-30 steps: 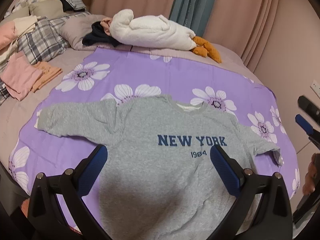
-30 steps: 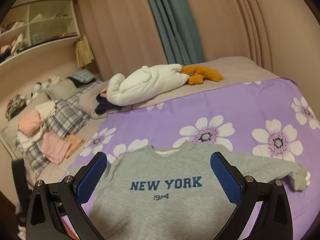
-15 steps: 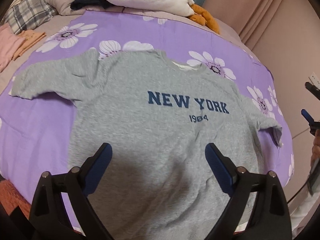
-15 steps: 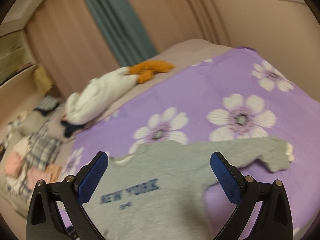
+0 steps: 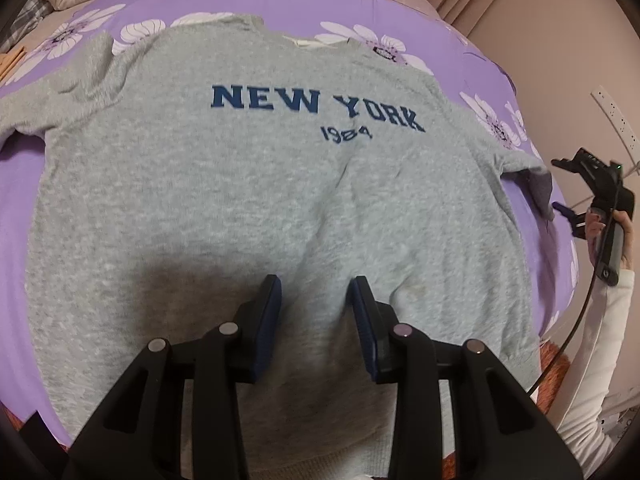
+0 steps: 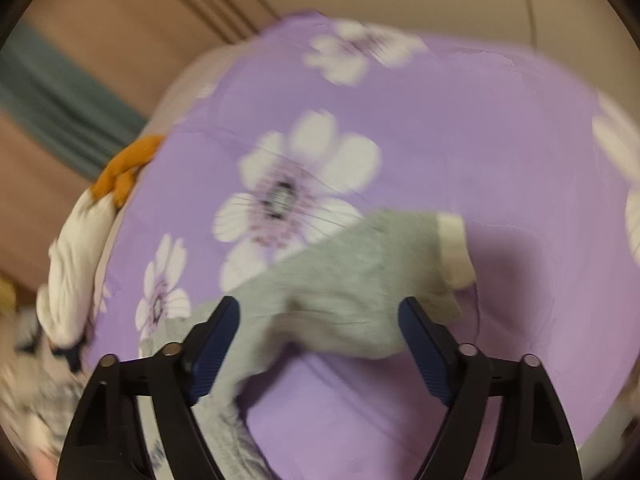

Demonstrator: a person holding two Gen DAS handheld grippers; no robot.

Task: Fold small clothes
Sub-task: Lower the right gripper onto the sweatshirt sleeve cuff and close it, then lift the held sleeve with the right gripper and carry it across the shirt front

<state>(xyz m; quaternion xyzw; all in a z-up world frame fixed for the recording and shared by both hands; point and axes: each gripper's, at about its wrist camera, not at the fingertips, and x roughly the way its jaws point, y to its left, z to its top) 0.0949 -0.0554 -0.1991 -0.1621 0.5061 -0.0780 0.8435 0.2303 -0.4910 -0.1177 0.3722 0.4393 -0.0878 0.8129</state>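
- On the left, the grey knit sweatshirt with navy "NEW YORK" lettering lies face up and spread flat on the purple bedspread printed with white flowers; its left sleeve stretches out sideways, not yet folded.
- Over the lower middle of the body, the left hand-held gripper hovers low with its blue pads narrowing; grey cloth shows between them, but the pads do not look pressed on it yet.
- No crease or fold shows anywhere on the sweatshirt, so I would judge the folding barely begun: both sleeves and the body are all left to do.
- Further right, the right sleeve with a cream cuff lies out on the bedspread.
- The right hand-held gripper straddles that sleeve, jaws wide but closing, the cloth between them and not clamped; the view is blurred.
- At the far right edge, a hand in a white sleeve carries that tool.
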